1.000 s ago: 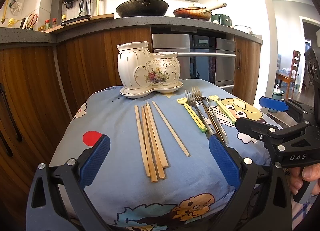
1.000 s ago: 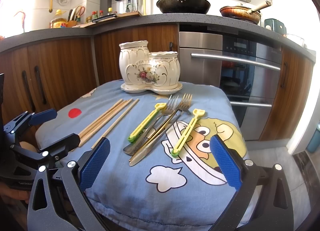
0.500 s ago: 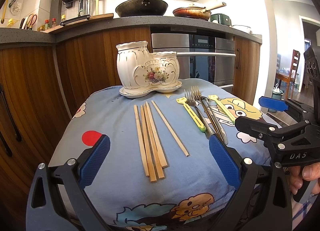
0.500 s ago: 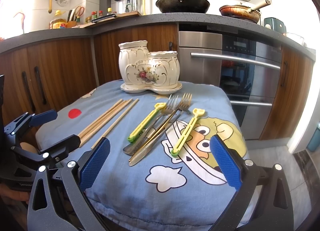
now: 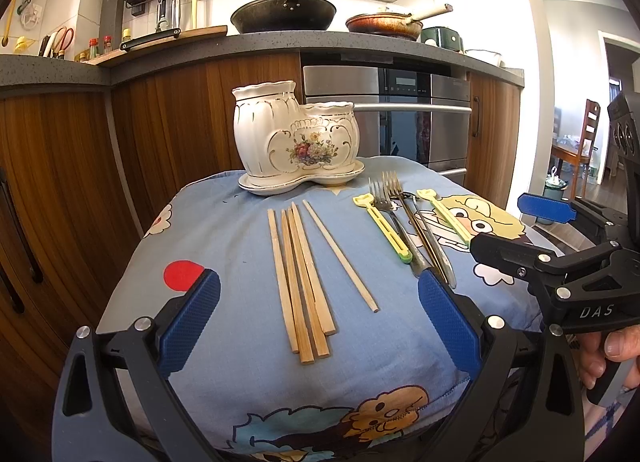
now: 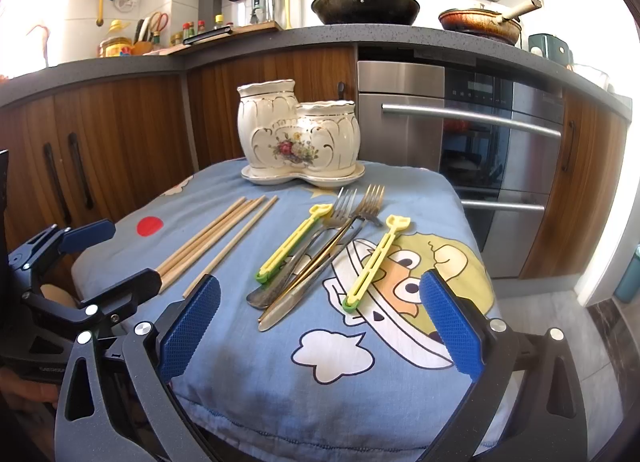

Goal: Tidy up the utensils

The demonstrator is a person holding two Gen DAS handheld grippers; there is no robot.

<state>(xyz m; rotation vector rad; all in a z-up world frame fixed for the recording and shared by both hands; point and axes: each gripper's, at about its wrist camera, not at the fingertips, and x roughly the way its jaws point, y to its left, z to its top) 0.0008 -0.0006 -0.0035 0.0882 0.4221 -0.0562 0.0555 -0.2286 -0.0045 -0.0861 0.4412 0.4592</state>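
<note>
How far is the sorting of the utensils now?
Nothing is sorted yet. The white ceramic floral holder shows nothing inside. Both claws, left and right, are open, holding nothing. The wooden chopsticks, metal forks and yellow plastic sticks remain on the cloth.

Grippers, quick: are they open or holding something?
Left gripper: open, holding nothing, above the chopsticks.
Right gripper: open, holding nothing, near the forks.

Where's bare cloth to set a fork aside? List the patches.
Free: the near cloth in front of the forks, and the strip between the red dot and the chopsticks. Crowded: around the forks and yellow tools, and by the ceramic holder.
</note>
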